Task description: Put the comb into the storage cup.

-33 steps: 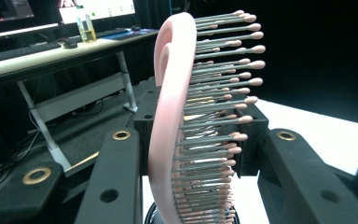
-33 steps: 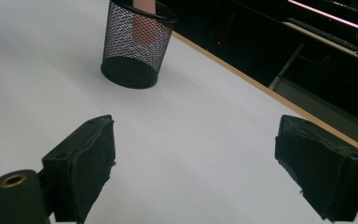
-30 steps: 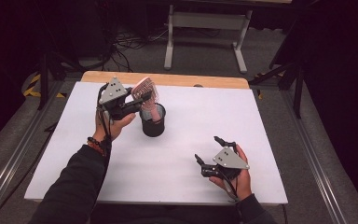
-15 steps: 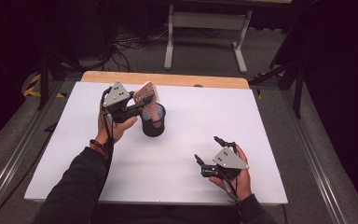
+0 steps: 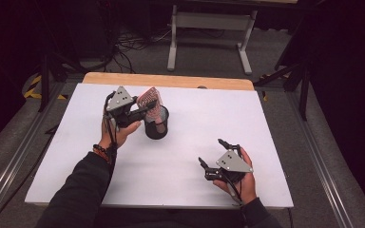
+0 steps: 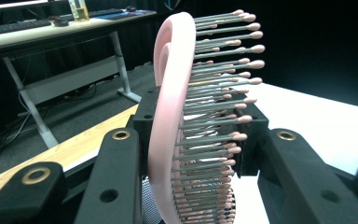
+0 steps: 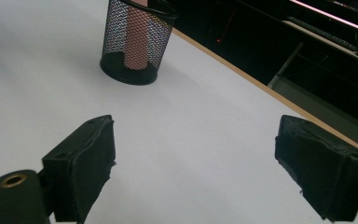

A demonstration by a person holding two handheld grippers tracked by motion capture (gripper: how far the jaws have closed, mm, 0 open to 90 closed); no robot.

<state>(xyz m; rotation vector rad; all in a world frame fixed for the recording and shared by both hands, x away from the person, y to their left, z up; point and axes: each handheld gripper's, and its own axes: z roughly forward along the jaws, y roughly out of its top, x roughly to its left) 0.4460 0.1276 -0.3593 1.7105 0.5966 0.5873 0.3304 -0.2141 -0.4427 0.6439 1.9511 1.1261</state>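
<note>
The left gripper (image 5: pixel 140 110) is clamped on a pink hairbrush (image 5: pixel 151 102), its 2 black jaws pressing the brush head from both sides in the left gripper view (bristles (image 6: pixel 219 93) pointing to that view's right), and the brush stands handle-down in a black mesh cup (image 5: pixel 156 128) on the white table (image 5: pixel 275 118), toward the far left. In the right gripper view the pink handle shows through the mesh, seemingly reaching the cup's floor, though the mesh blurs it. The right gripper (image 5: pixel 215 156) rests near the table's near edge, well apart from the cup, jaws spread wide with nothing between them.
</note>
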